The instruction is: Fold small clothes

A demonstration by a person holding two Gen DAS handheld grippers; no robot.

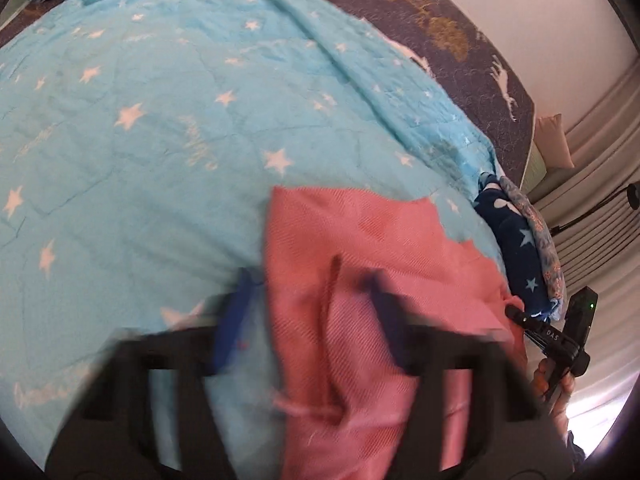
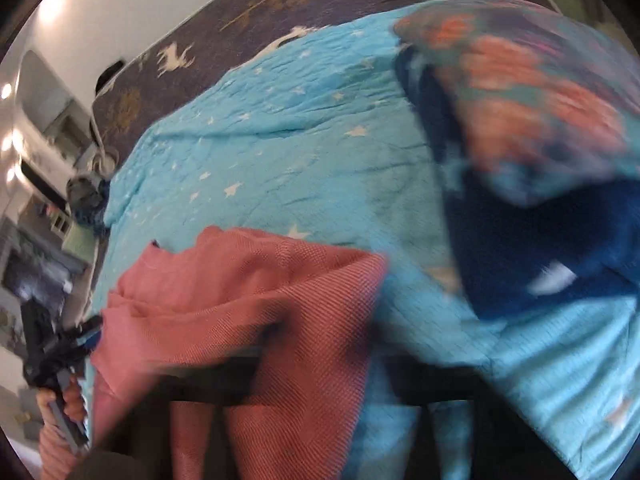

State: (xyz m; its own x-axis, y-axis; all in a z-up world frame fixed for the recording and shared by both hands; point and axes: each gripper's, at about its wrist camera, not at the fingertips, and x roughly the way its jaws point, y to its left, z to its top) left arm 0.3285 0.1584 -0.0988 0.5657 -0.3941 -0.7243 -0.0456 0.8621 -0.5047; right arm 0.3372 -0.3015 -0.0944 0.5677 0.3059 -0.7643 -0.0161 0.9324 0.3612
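A pink woven garment lies rumpled on a light-blue star-print quilt. My left gripper is low over the garment's near edge, its blue-padded fingers spread apart, one on the quilt and one over the pink cloth. In the right wrist view the pink garment drapes over my right gripper, hiding its fingertips. The right gripper shows at the left wrist view's right edge, against the garment's corner. The left gripper shows at the right wrist view's left edge. Both views are motion-blurred.
A dark-blue star-print cloth with a floral piece lies at the quilt's right side. The quilt covers a dark bedspread with deer and tree prints. A wall and curtains stand beyond the bed.
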